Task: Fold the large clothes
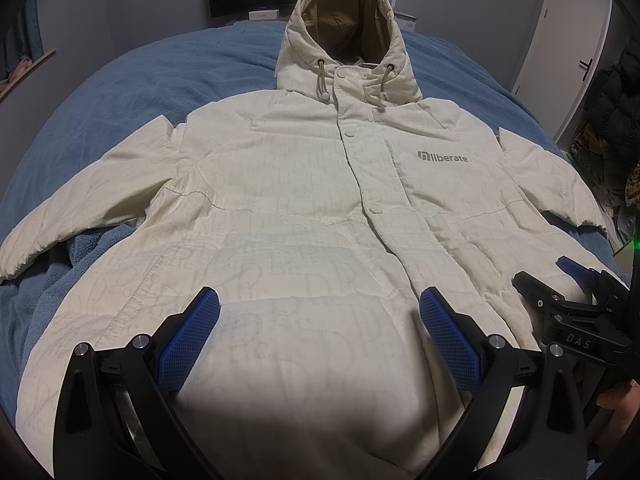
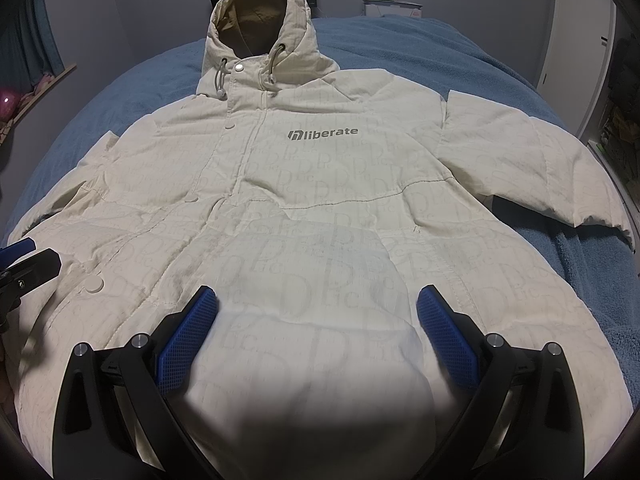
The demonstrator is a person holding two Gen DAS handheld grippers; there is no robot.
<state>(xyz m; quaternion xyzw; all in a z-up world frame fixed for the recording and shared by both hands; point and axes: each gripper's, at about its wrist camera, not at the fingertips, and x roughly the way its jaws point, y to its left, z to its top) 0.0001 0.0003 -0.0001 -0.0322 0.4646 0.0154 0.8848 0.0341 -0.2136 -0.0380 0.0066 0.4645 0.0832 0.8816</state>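
- Jacket (image 1: 304, 208) is laid flat, front up, on the blue blanket (image 1: 120, 92); snaps look closed, hood (image 1: 348, 36) points away, both sleeves are spread outward. No fold is seen yet.
- Left sleeve (image 1: 76, 216): cuff lies near the blanket's edge, with a ripple of blanket just beside it. If the sleeve is pinched low, blanket pile could be caught with it and dragged into the fold.
- Left gripper (image 1: 320, 332): jaws spread wide, nothing held, hanging over the lower front panel. Whether the pads (image 1: 192, 340) touch the fabric cannot be told. Padded shell is judged slippery and springy, so a shallow bite would likely slide off mid-lift.
- Snap placket (image 1: 360, 168): stiffer than the quilting, already curving off centre. A fold driven across it may skew and leave the halves uneven.
- Right gripper (image 2: 316, 332): also wide open and empty, over the hem on the logo (image 2: 323, 133) side, close beside the left tool. Collision is possible if both are swung inward together.
- Right sleeve (image 2: 540, 168): bent at the elbow, cuff hanging toward the bed edge. Trapped air could spring it open once laid over; weight could pull it off the side.
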